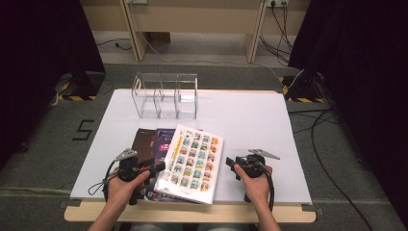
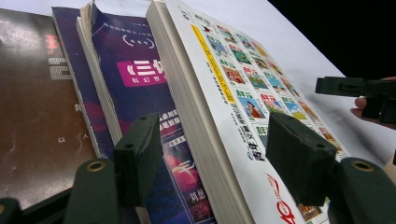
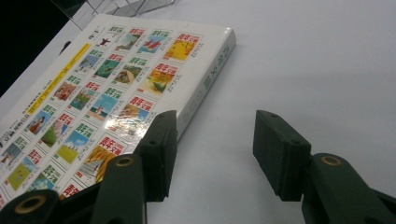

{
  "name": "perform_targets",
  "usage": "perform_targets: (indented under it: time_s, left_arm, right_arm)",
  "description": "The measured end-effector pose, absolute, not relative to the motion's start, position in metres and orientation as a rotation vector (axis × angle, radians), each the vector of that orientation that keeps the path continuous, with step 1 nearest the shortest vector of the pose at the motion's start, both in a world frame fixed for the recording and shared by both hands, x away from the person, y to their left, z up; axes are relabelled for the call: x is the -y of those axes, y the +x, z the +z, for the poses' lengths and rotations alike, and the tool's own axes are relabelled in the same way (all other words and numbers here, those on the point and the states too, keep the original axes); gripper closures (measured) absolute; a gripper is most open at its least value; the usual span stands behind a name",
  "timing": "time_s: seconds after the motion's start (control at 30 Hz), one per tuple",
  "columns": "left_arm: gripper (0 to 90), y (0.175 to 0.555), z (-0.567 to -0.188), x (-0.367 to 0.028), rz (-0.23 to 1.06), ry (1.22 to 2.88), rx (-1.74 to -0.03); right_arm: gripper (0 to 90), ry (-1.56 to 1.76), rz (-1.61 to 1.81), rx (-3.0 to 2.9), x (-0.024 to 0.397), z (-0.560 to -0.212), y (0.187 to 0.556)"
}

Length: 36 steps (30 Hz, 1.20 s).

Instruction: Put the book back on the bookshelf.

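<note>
From the high view, the left gripper [image 1: 156, 168] sat at the near-left edge of the white-covered book [image 1: 192, 163], which lay tilted on top of a purple book [image 1: 161, 139] and beside a brown book [image 1: 143, 140] on the desk [image 1: 250, 120]. The right gripper [image 1: 232, 163] hovered just off the white book's other side, apart from it. A clear acrylic organiser [image 1: 166, 96] stood well beyond both, probably where the books belong.

In the left gripper view, the jaws stood wide apart, straddling the page edge of the white-covered book [image 2: 205, 121]: one pad lay over the purple book [image 2: 140, 79], the other over the white cover, neither yet pressing. Closing squarely on the full thickness, clear of the purple cover, seemed the way to avoid lifting two books or fanning the pages.

In the right gripper view, the jaws were likewise open and held nothing, with the spine corner of the white-covered book [image 3: 116, 79] just ahead and to the left jaw's side. That gripper would do best steadying the spine as the other lifts.
</note>
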<state>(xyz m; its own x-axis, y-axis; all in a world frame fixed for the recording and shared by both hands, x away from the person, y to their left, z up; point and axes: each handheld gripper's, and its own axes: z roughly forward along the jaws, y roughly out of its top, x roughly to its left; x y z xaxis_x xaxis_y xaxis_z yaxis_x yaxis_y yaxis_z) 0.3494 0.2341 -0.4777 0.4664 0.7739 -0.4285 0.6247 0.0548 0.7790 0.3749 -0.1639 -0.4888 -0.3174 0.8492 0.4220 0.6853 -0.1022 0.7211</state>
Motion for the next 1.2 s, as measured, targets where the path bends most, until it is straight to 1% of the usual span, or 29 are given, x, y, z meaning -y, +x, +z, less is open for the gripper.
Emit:
perform_targets:
  time_s: [0.33,0.57,0.73,0.97,1.2]
  left_arm:
    - [35.5,0.361,-0.472,-0.225,0.164,1.675,-1.205]
    - [35.7,0.378,-0.468,-0.211,0.133,1.703,-1.194]
    - [37.7,0.392,-0.466,-0.204,0.133,1.718,-1.202]
    - [38.2,0.404,-0.471,-0.199,0.113,1.731,-1.239]
    - [39.7,0.405,-0.477,-0.200,0.106,1.752,-1.256]
  right_arm:
    - [49.5,1.740,1.401,-1.987,0.159,-0.483,0.377]
    - [49.2,1.746,1.410,-2.006,0.154,-0.479,0.381]
    - [48.7,1.755,1.408,-2.022,0.151,-0.476,0.384]
    - [47.6,1.776,1.379,-2.075,0.141,-0.476,0.391]
    - [47.6,1.809,1.361,-2.113,0.135,-0.481,0.394]
